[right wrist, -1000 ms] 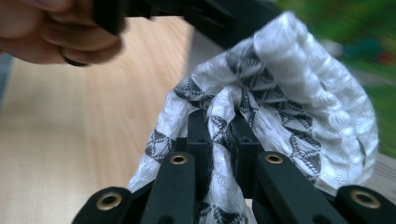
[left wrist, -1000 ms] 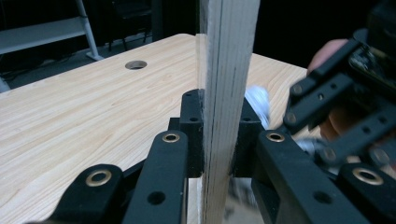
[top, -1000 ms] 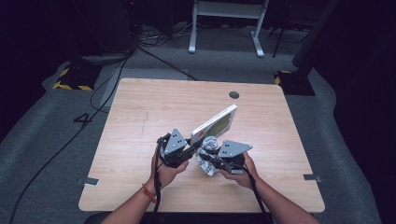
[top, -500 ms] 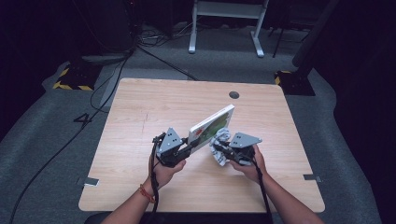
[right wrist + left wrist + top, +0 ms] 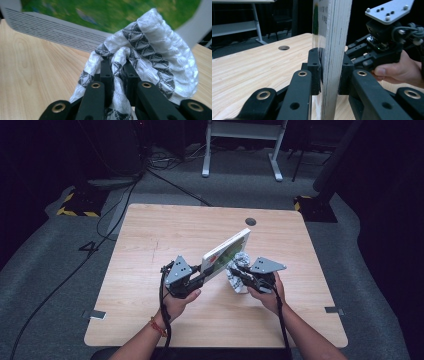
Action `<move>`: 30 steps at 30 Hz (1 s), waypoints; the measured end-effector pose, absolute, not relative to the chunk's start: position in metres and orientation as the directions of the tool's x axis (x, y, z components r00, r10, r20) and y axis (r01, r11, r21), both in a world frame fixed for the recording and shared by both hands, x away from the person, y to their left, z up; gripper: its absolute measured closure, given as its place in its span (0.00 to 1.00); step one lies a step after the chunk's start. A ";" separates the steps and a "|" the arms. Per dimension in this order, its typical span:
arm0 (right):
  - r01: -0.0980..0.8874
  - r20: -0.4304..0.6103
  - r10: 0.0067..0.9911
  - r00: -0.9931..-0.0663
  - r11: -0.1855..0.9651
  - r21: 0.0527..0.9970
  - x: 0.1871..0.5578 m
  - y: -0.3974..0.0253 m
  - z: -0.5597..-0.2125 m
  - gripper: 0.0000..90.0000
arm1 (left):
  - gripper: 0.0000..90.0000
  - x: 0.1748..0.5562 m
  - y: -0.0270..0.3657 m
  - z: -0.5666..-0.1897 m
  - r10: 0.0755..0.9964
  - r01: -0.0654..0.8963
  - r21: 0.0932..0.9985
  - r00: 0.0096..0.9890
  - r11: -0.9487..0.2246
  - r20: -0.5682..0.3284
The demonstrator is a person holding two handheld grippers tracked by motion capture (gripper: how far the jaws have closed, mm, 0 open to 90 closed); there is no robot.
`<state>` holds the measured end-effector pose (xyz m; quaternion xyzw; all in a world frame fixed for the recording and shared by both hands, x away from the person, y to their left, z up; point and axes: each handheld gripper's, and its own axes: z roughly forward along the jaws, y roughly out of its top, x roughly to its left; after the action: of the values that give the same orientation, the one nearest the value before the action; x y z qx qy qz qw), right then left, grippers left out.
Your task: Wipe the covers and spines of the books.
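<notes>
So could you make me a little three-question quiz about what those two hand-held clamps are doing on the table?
1. True or false: the left gripper is clamped on the edge of the board.
2. What does the right gripper hold? A) a cup B) a white and grey cloth C) a pen
3. Fill in: the board is held ____, not flat on the table.

Key: 1 true; 2 B; 3 tilted up.
</notes>
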<state>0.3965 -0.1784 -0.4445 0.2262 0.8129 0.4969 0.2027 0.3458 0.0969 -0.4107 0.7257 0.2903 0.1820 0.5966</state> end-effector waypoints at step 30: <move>0.238 -0.078 0.649 -0.757 0.385 0.892 0.410 -0.187 -0.457 0.92 | 0.88 0.338 0.104 -0.394 0.644 0.134 0.987 0.764 -0.094 -0.042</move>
<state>0.4101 -0.1872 -0.4566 0.2758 0.8042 0.4813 0.2135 0.3383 0.1036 -0.3943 0.7098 0.2740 0.2075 0.6149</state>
